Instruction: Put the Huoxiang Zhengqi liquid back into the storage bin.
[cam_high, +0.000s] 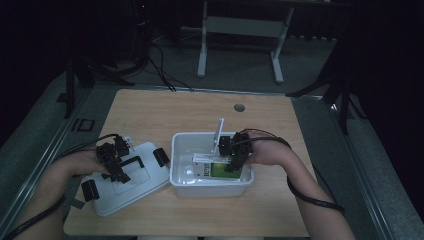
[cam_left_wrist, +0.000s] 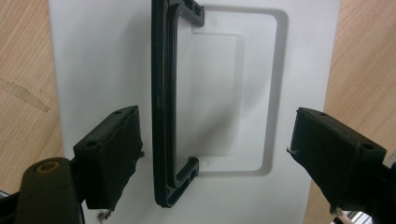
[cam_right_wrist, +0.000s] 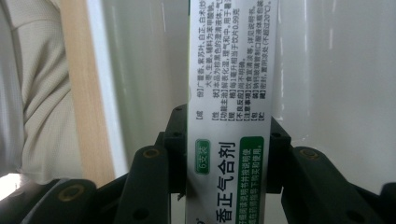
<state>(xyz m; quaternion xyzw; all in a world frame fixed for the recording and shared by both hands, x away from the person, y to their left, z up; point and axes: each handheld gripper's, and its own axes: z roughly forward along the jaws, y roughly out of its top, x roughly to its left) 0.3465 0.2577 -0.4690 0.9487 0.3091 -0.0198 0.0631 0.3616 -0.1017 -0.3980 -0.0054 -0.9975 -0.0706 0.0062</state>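
Note:
A white storage bin (cam_high: 173, 162) stands mid-table, and its white lid (cam_high: 146, 189) lies flat to its left. My left gripper (cam_high: 118, 167) hovers over the lid. In the left gripper view the lid (cam_left_wrist: 93, 70) fills the background, and its black handle (cam_left_wrist: 161, 93) lies between my open left gripper (cam_left_wrist: 215, 158) jaws, close to the left pad but apart from it. Inside the bin, my right gripper (cam_high: 234, 161) is shut on a white-and-green medicine box (cam_high: 212, 168). Seen from the right gripper (cam_right_wrist: 229, 140) view, that printed box (cam_right_wrist: 231, 70) is pinched between both pads against the bin's wall (cam_right_wrist: 327, 70).
A thin white piece (cam_high: 219, 132) sticks up at the bin's far rim. Black latches (cam_high: 160, 157) sit at the lid's ends. The wooden table (cam_high: 200, 107) has a round hole (cam_high: 239, 107) at the back. A white desk frame (cam_high: 202, 50) stands on the floor beyond.

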